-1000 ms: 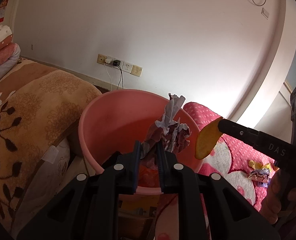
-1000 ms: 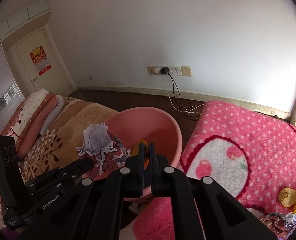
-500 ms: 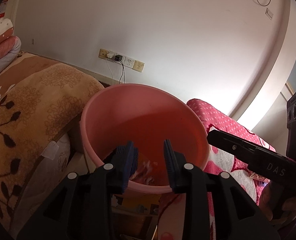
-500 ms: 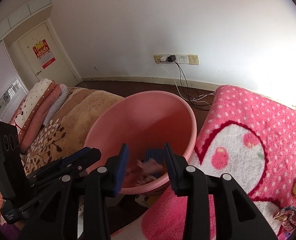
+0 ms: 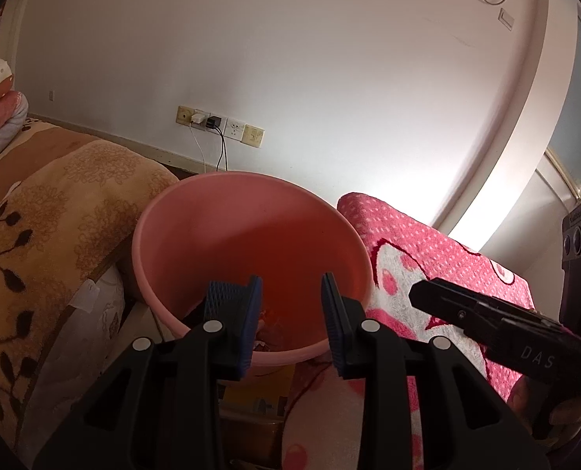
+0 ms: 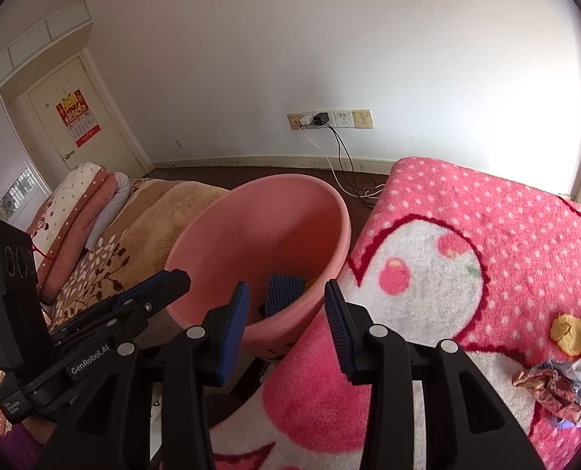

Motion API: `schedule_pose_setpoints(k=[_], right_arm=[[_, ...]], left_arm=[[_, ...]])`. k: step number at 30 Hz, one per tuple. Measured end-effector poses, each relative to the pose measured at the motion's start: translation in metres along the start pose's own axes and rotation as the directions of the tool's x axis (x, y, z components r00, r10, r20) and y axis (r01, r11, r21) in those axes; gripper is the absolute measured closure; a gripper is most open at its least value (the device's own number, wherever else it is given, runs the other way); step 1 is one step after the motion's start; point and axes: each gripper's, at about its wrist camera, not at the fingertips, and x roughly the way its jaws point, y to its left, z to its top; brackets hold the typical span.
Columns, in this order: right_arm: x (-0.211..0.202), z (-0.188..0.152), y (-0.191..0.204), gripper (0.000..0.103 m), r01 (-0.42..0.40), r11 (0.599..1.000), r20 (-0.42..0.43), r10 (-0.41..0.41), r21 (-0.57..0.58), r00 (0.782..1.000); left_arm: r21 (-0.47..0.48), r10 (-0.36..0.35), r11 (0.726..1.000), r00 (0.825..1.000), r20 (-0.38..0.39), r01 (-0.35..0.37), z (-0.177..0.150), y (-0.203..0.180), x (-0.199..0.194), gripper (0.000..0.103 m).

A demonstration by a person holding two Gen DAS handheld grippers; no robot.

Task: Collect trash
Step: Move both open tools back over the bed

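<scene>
Nearest the left wrist camera, the left gripper (image 5: 290, 297) stands with its jaws parted and nothing between the blue pads (image 5: 331, 305); they hang over the near rim of the pink bucket (image 5: 180, 203). The right gripper (image 6: 286, 313) is likewise released and empty, its jaws having just been opening; its gap straddles the near right edge of the bucket (image 6: 259, 211) where that edge meets the pink blanket (image 6: 486, 203). Seen from the left wrist, the right gripper (image 5: 423, 293) enters from the right, its tips over the blanket beside the bucket.

Inside the bucket, low against the near wall, crumpled trash (image 5: 266, 319) is partly visible, too hidden to give an axis. The bucket stands upright, mouth up, in the gap between the brown floral blanket (image 5: 55, 211) on the left and the pink blanket on the right, close against both.

On the pink blanket, at the right of the right wrist view, lie a crumpled foil wrapper (image 6: 552, 387) and, just beyond it, a yellow peel (image 6: 572, 333), well apart from the bucket.

Beyond the bucket, bare dark floor (image 6: 219, 174) runs to the white wall with its sockets (image 6: 329, 119) and trailing cables (image 6: 345, 164).
</scene>
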Motion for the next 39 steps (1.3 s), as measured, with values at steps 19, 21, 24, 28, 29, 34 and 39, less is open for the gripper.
schedule_pose_setpoints(k=[19,21,24,28,29,34,39], right_arm=[[-0.113,-0.068,-0.119,0.059,0.262,0.947,0.049,-0.275,0.186,0.960],[-0.118,-0.061,-0.134,0.059,0.250,0.942,0.058,-0.269,0.222,0.961],[-0.113,-0.053,-0.149,0.052,0.260,0.936,0.042,-0.277,0.237,0.960],[-0.100,-0.050,-0.159,0.047,0.274,0.935,0.010,-0.284,0.226,0.959],[-0.096,-0.050,-0.161,0.047,0.277,0.934,0.002,-0.285,0.227,0.959],[-0.080,-0.056,-0.156,0.047,0.205,0.946,-0.042,-0.201,0.250,0.979],[-0.073,-0.068,-0.120,0.046,0.062,0.975,-0.059,-0.051,0.212,0.997]], left_arm=[[0.149,-0.125,0.980,0.989,-0.074,0.135,-0.026,-0.080,0.007,0.072],[0.156,-0.130,0.978,0.988,-0.078,0.141,-0.029,-0.085,0.007,0.072],[0.168,-0.132,0.975,0.988,-0.083,0.144,-0.031,-0.091,0.006,0.072],[0.179,-0.134,0.973,0.988,-0.080,0.146,-0.032,-0.095,0.004,0.072],[0.180,-0.133,0.973,0.988,-0.080,0.145,-0.032,-0.095,0.004,0.072],[0.186,-0.128,0.972,0.988,-0.081,0.141,-0.033,-0.097,0.003,0.072],[0.177,-0.129,0.974,0.987,-0.091,0.144,-0.033,-0.097,0.006,0.072]])
